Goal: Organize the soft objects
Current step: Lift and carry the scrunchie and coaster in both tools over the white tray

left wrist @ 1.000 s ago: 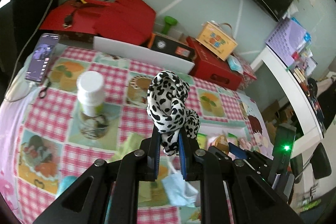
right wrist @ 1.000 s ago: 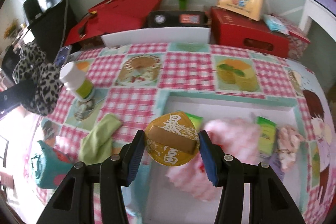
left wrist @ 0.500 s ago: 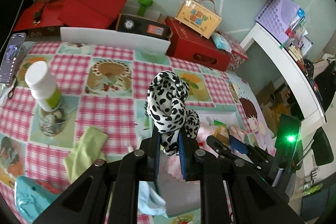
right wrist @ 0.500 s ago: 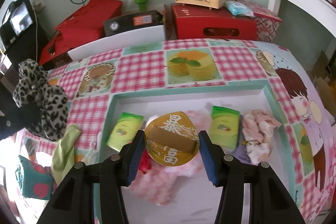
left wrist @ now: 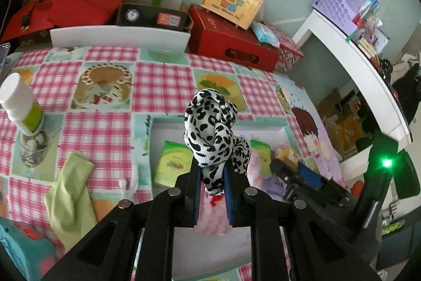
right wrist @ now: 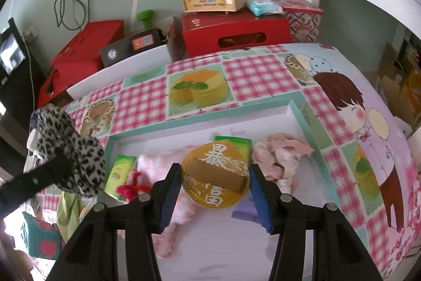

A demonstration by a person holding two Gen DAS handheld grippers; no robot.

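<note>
Both grippers have shifted right across the checked tablecloth since a second ago and now hang over the shallow white tray with a teal rim; grips unchanged.

Left gripper: jaws nearly together, pinching one black-and-white leopard-print fabric bundle, held above the tray's near-left part.

Right gripper: jaws part-spread, clamping one round gold disc with white characters above the tray middle.

Tray contents:
- two green packets, one left, one behind the disc
- one fluffy pink cloth
- one crumpled pale-pink cloth, right
- one small lilac piece, kind unclear

Outside the tray, left:
- one lime-green sock
- one teal item with red print, near corner
- one white-capped bottle
</note>
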